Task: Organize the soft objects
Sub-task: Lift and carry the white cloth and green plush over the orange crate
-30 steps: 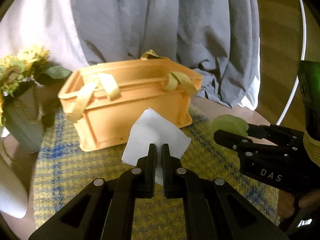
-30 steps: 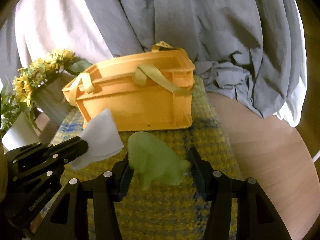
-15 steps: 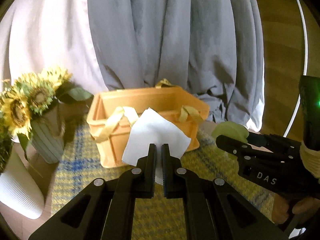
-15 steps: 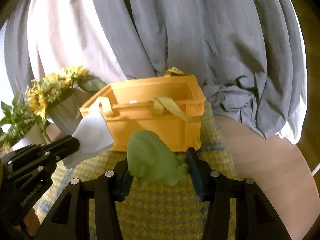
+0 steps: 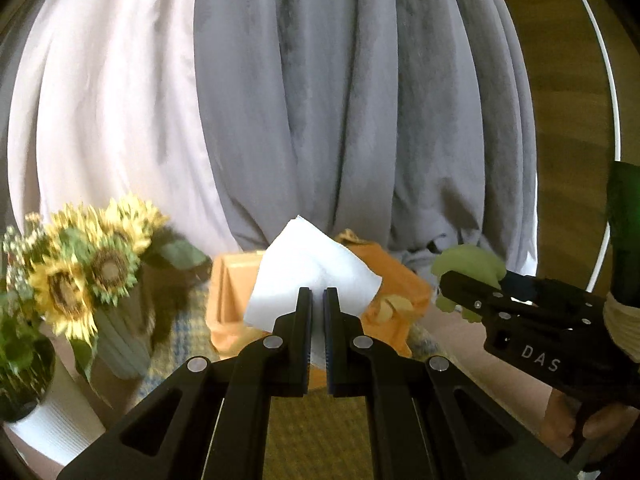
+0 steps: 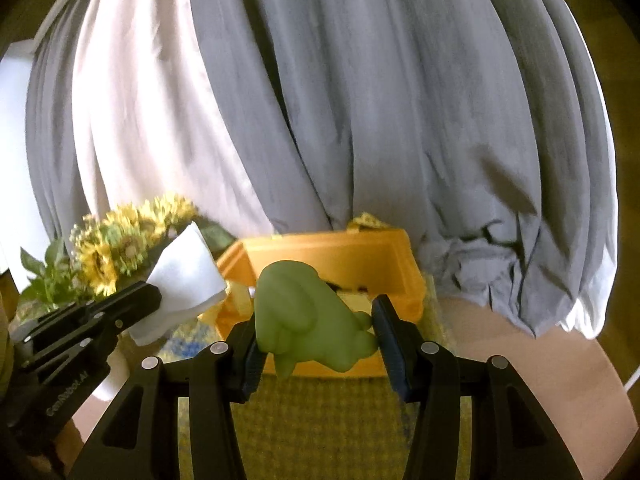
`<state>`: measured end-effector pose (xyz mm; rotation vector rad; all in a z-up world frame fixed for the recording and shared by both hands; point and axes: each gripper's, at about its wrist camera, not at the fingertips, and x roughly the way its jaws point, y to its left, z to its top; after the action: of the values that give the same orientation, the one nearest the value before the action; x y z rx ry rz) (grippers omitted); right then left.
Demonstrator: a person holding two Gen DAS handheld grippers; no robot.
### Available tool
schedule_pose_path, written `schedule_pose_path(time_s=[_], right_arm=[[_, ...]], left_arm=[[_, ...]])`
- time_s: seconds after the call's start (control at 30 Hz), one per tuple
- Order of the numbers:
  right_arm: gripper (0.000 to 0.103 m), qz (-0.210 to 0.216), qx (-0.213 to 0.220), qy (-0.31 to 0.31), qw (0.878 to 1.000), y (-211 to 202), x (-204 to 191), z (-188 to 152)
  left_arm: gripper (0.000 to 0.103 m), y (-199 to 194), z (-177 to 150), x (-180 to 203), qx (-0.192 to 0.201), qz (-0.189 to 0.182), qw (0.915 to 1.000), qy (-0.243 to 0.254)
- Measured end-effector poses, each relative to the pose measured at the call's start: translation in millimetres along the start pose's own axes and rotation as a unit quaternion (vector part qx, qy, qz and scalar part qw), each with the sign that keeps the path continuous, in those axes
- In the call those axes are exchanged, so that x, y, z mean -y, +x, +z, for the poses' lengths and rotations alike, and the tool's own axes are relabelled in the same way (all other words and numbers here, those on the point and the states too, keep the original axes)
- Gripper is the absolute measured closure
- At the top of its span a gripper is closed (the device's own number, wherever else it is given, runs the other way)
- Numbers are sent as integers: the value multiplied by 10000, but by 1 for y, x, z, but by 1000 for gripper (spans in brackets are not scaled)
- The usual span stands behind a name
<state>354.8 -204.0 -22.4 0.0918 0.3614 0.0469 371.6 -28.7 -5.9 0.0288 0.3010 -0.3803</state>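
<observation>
Both soft things hang in the air short of the orange basket (image 6: pixel 332 252), presumably so each can drop in from above. The left gripper (image 5: pixel 318 300) has its jaws pinched on the white cloth (image 5: pixel 312 272); the right gripper (image 6: pixel 316 334) has its jaws clamped on the green squishy toy (image 6: pixel 308 312). Only the right view shows the basket's open top; the left view hides it behind the cloth.

A round, light wooden table (image 6: pixel 532 364) carries a yellow woven mat with blue checks (image 6: pixel 320 428) spread over its middle. On the mat, toward the table's far edge, stands an orange plastic basket with pale yellow fabric handles (image 6: pixel 400 264). At the table's left edge sit a grey ribbed vase of sunflowers (image 5: pixel 116 344) and, just beside it, a white ribbed pot of green leaves (image 5: pixel 52 420).
</observation>
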Motion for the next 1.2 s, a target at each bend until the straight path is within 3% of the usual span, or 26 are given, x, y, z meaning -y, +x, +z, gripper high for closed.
schedule_pose_path(time_s=[0.27,0.7,1.0,1.2], right_arm=[[52,-47,316,-40,9995,9,-1,22],[52,1,377,-164,9992,52,1,52],[52,-5,338,-277,9990,86,4,68],[52,-60,105,-317,9994,120,9,72]], left_arm=[[96,10,18,-5,225,196,9995,89],[96,45,41,-18,287,429,9984,213],[96,76,49,-25,149,505,9983,237],[96,105,47,-30,-149,495,9984,244]])
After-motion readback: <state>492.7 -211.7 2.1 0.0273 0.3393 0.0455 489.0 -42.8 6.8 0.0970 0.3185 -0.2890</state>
